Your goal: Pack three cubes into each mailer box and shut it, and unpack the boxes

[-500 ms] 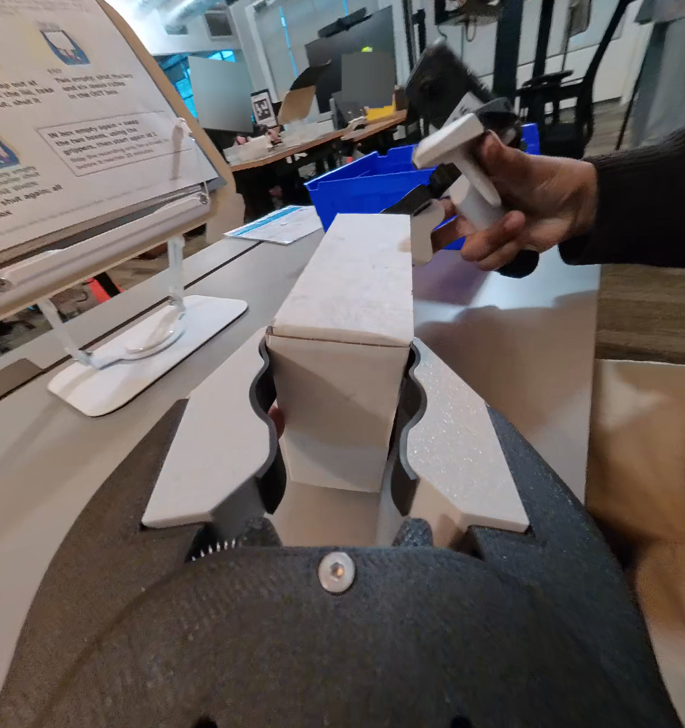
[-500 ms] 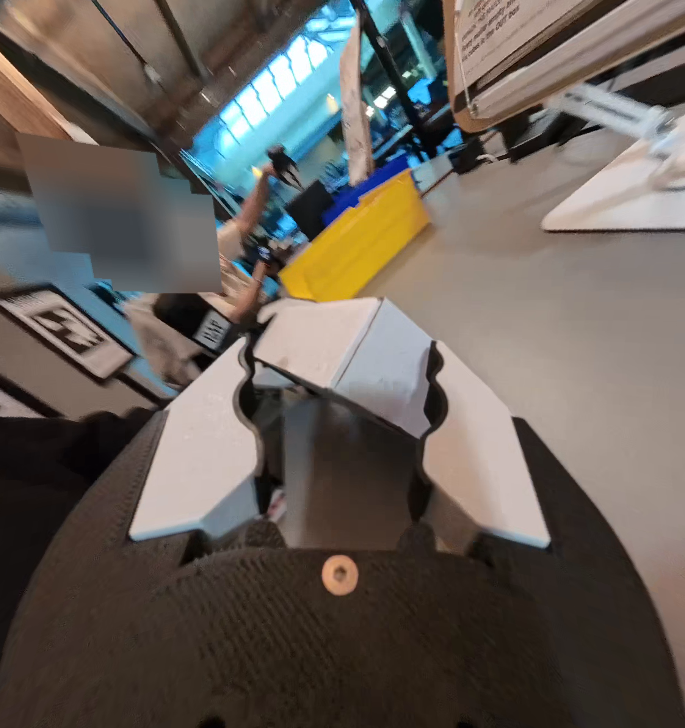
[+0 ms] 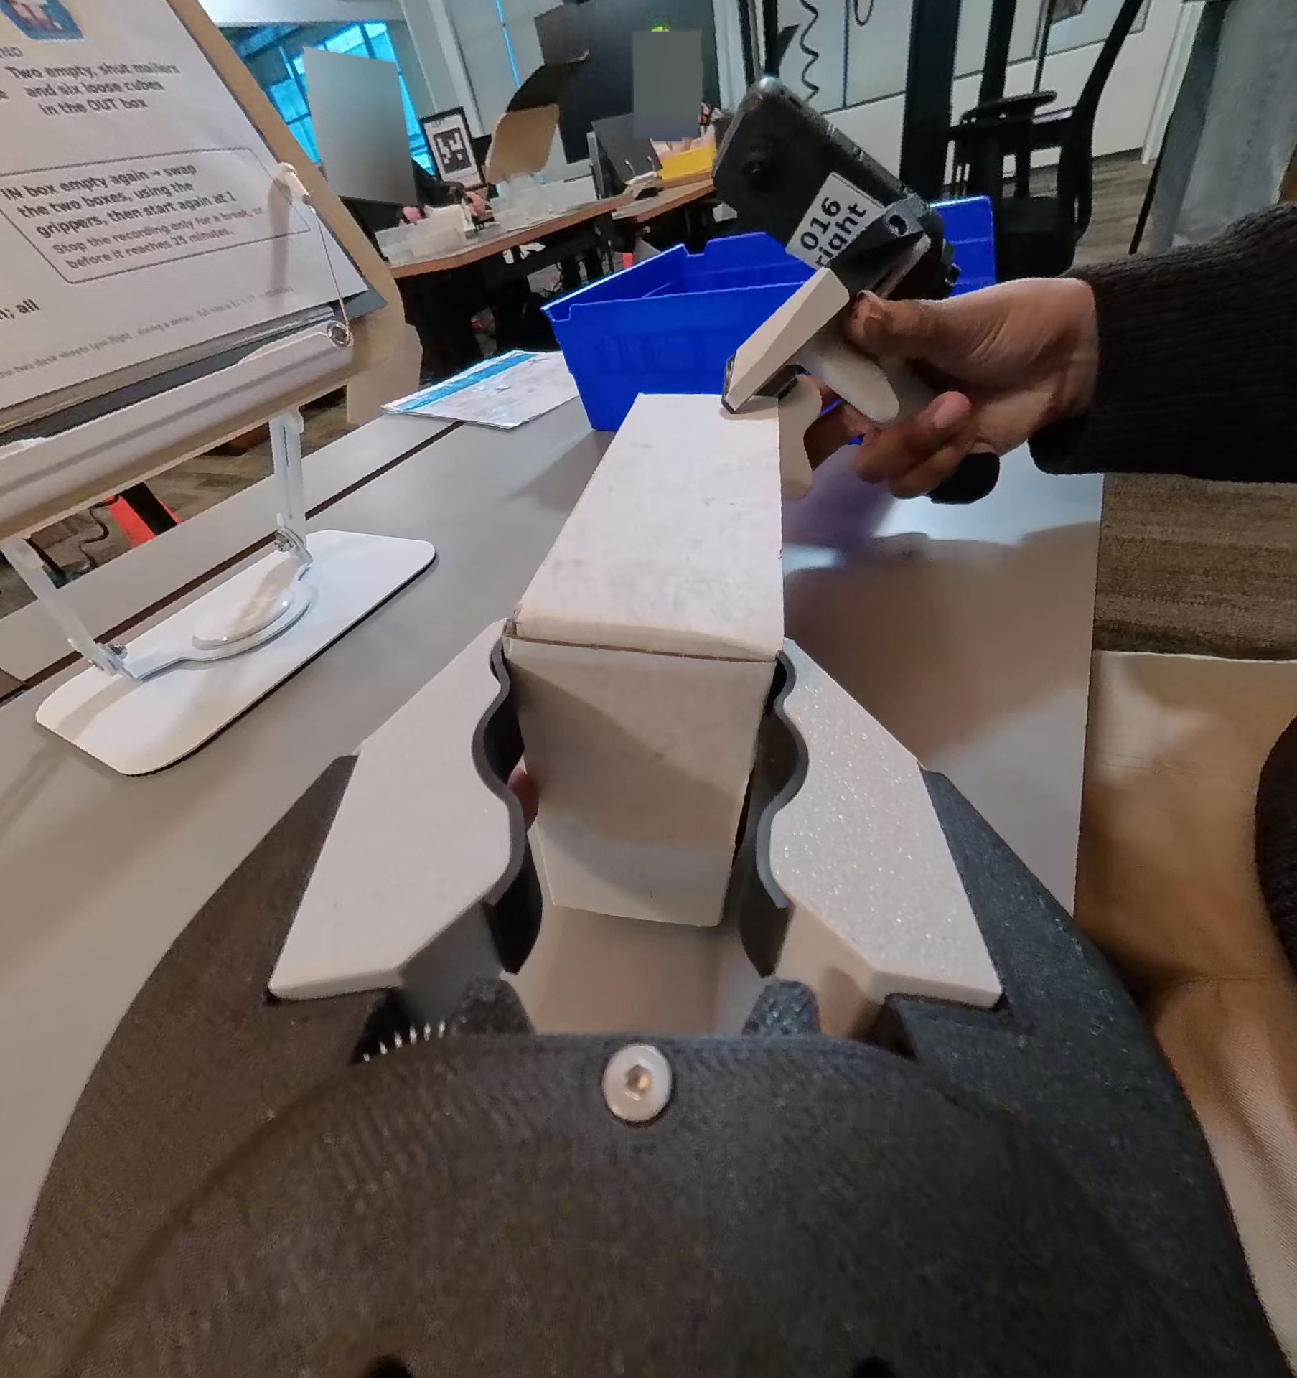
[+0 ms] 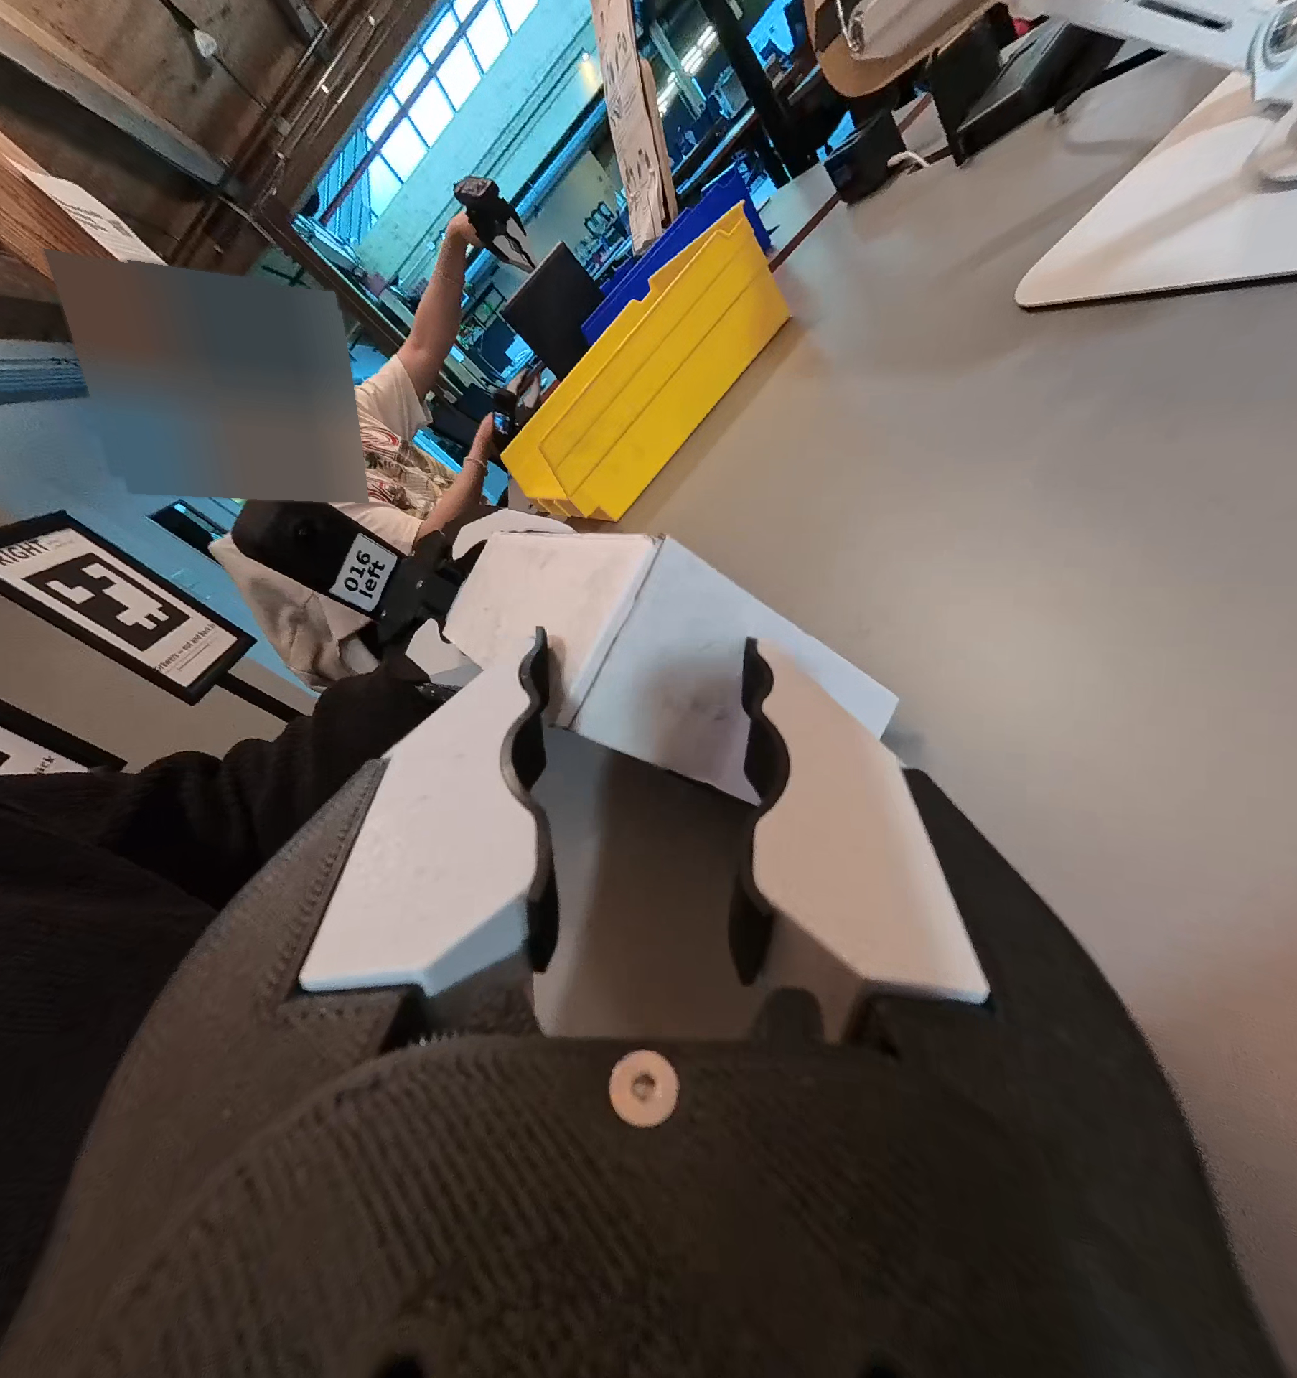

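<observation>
Since half a second ago, your right gripper [image 3: 768, 417] has tipped up and its upper finger now sits on the far top edge of the mailer box [image 3: 667, 537], where before it was lower against that end. In its own view, that gripper [image 4: 645, 671] shows its fingers parted to a moderate gap, straddling the box's far corner [image 4: 630, 634]; whether they press on the box or only rest against it, you cannot tell from here.

Your left gripper [image 3: 638, 671] has not shifted: its two fingers pinch the near end of the closed white box, one on each side wall, holding it long-side away from you and a little above the grey table [image 3: 421, 507]. A red shape peeks out between the left finger and the box wall; what it is cannot be told.

Beyond the box, a blue bin [image 3: 667, 328] stands at the table's far edge, just behind your right hand [image 3: 981, 373]. To the left, an instruction sheet on a white stand [image 3: 235, 641] sits well apart from the box. From the right wrist view, a yellow bin [image 4: 652, 388] lies farther along the table.
</observation>
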{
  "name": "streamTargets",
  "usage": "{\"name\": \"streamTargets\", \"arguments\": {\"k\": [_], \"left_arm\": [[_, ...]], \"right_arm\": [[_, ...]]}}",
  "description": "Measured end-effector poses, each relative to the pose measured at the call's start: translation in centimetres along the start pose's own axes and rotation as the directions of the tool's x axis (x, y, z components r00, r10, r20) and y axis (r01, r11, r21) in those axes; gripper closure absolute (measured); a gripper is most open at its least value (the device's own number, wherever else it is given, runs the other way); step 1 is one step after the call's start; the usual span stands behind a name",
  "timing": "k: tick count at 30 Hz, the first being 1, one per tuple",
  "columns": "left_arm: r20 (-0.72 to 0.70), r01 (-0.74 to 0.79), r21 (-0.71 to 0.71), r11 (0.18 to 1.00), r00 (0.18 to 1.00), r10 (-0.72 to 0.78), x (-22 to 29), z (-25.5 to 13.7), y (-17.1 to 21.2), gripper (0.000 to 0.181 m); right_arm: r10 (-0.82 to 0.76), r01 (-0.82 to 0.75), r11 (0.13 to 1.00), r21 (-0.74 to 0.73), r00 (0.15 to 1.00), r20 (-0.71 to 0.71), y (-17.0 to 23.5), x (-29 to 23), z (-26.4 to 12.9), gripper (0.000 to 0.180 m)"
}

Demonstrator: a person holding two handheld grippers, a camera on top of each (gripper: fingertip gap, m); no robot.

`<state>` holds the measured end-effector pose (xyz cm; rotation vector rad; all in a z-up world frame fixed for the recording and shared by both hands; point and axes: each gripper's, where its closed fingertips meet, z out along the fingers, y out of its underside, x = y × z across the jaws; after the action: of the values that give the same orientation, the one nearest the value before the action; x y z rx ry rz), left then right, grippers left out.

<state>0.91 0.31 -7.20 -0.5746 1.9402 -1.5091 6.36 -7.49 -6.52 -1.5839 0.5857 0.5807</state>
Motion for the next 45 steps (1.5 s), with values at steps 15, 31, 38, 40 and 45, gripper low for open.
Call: {"name": "streamTargets", "arguments": {"k": [15, 31, 38, 40, 45], "left_arm": [[0.03, 0.017, -0.021, 1.0, 0.999, -0.017, -0.4, 0.2, 0.2, 0.118], [-0.041, -0.099, -0.008, 0.995, 0.994, 0.098, 1.7, 0.1, -0.5, 0.118], [-0.062, -0.314, -0.027, 0.949, 0.948, 0.311, 4.6, 0.9, -2.6, 0.118], [-0.066, -0.393, -0.047, 0.918, 0.919, 0.389, 5.2, 1.1, -2.8, 0.118], [-0.079, -0.546, -0.079, 0.834, 0.837, 0.541, 6.8, 1.8, -3.2, 0.118]], "right_arm": [[0.017, -0.02, 0.997, 0.072, 0.999, 0.036, -1.1, 0.2, -0.5, 0.143], [-0.941, 0.855, 0.338, -0.394, 0.313, -0.128, 2.3, -3.8, 2.0, 0.087], [-0.997, 0.769, 0.016, -0.639, 0.058, 0.045, 4.7, -3.1, 2.2, 0.094], [-0.996, 0.724, -0.049, -0.688, 0.015, 0.086, 4.9, -2.8, 1.9, 0.098], [-0.985, 0.66, -0.148, -0.737, -0.029, 0.171, 5.8, -2.8, 1.6, 0.105]]}}
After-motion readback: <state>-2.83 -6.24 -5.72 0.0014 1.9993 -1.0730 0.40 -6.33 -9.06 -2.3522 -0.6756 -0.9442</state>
